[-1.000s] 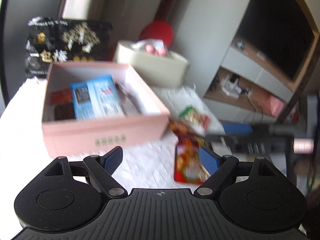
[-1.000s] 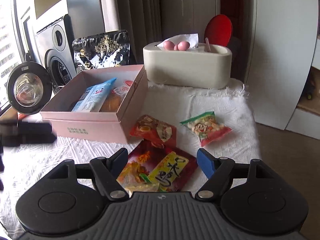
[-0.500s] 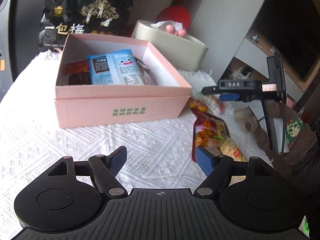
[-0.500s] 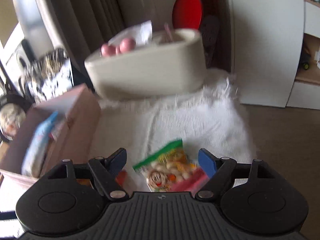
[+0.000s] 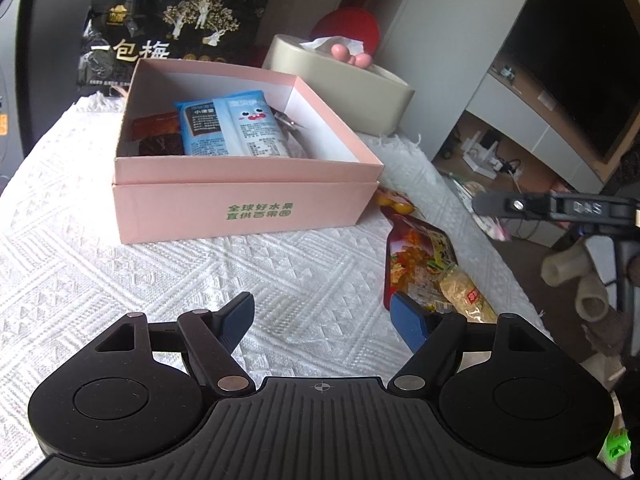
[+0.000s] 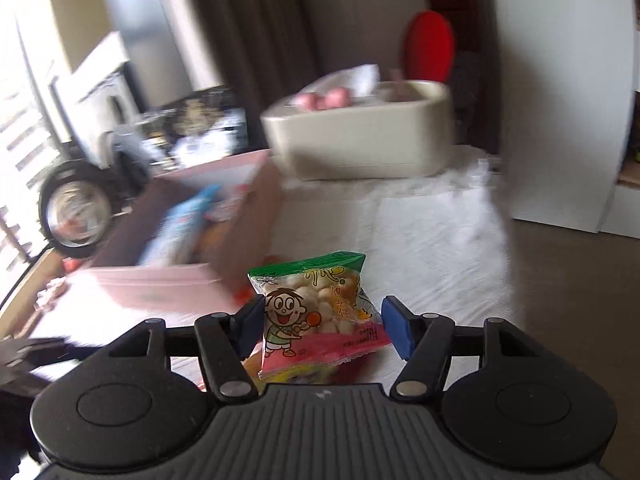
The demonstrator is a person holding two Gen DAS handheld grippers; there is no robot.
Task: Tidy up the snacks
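Snack packet: the small packet with the cartoon child [image 6: 316,316] sits between the fingers of the right gripper [image 6: 316,330], just in front of its camera. It stands up tall, green end on top, so its long way runs up and away from the gripper.
Right jaws: they are closing, with the packet between them. The left pad touches the packet's edge. The right pad is still a little apart from it, so it is not pinched yet.
Left jaws: the left gripper [image 5: 322,322] is wide apart with nothing in it. Only the white cloth of the bench [image 5: 120,280] lies under it.
Red packet: a long red snack bag [image 5: 420,264] lies on the cloth just beside the left gripper's right finger.
Pink box: the open pink box [image 5: 244,212] lies farther off, ahead and to the left of the held packet. A blue packet [image 5: 230,124] and other snacks lie inside.
Nearer hand: the right one has the packet, so I think it must swing left to reach the box.
Far end: a cream tissue box [image 6: 360,140] stands behind, near a black bag [image 5: 168,28].
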